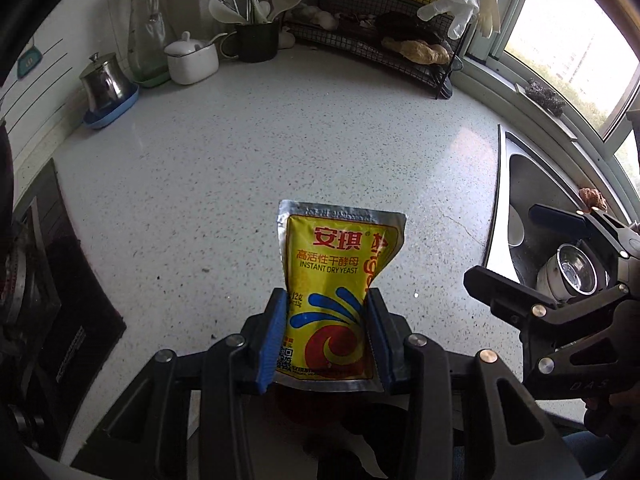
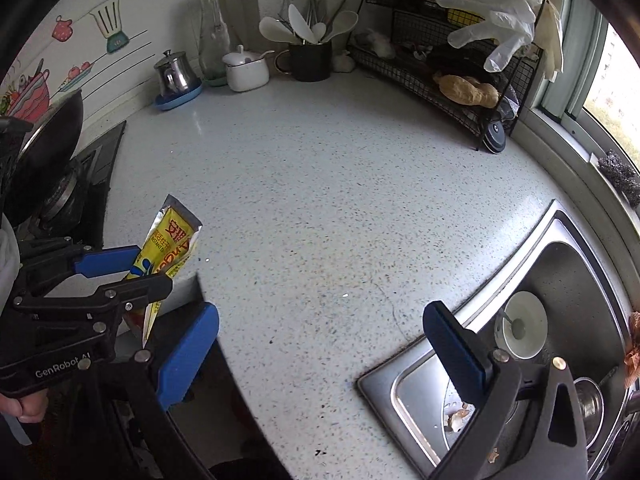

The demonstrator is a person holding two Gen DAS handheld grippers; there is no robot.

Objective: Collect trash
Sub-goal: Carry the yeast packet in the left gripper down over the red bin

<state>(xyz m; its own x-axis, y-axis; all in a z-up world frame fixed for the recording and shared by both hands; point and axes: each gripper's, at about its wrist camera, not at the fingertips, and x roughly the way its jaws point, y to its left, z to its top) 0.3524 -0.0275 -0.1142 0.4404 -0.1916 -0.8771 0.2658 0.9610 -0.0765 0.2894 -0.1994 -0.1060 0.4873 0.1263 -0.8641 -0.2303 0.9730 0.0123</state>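
**Yeast packet clamped in the left gripper above the counter**

The left gripper (image 1: pixel 328 330) has its two blue pads pressed on the lower half of a yellow yeast packet (image 1: pixel 338 276), one pad on each side edge. The packet stands upright between them, its silver top seam free and slightly crumpled, held clear of the speckled counter (image 1: pixel 248 152) near its front edge. In the right wrist view the same packet (image 2: pixel 170 246) shows edge-on at the left, tilted, pinched between those fingers, with a hand (image 2: pixel 24 404) on the grip below.

The right gripper (image 2: pixel 320 344) stands wide apart with nothing between its pads; its left finger hangs over the counter's front edge, its right finger over the near corner of the sink (image 2: pixel 400 392).

In the sink lie a white bowl (image 2: pixel 522 328) and, nearer, some scraps (image 2: pixel 460 416). To the left sits a stove (image 2: pixel 76 196) with a dark wok on it.

Along the far wall stand a steel pot (image 2: pixel 176 74), a glass bottle (image 2: pixel 214 28), a white jar (image 2: pixel 246 70) and a black mug of utensils (image 2: pixel 310 60). At far right is a wire rack (image 2: pixel 440 76) with a clear glove (image 2: pixel 500 32) draped over it.
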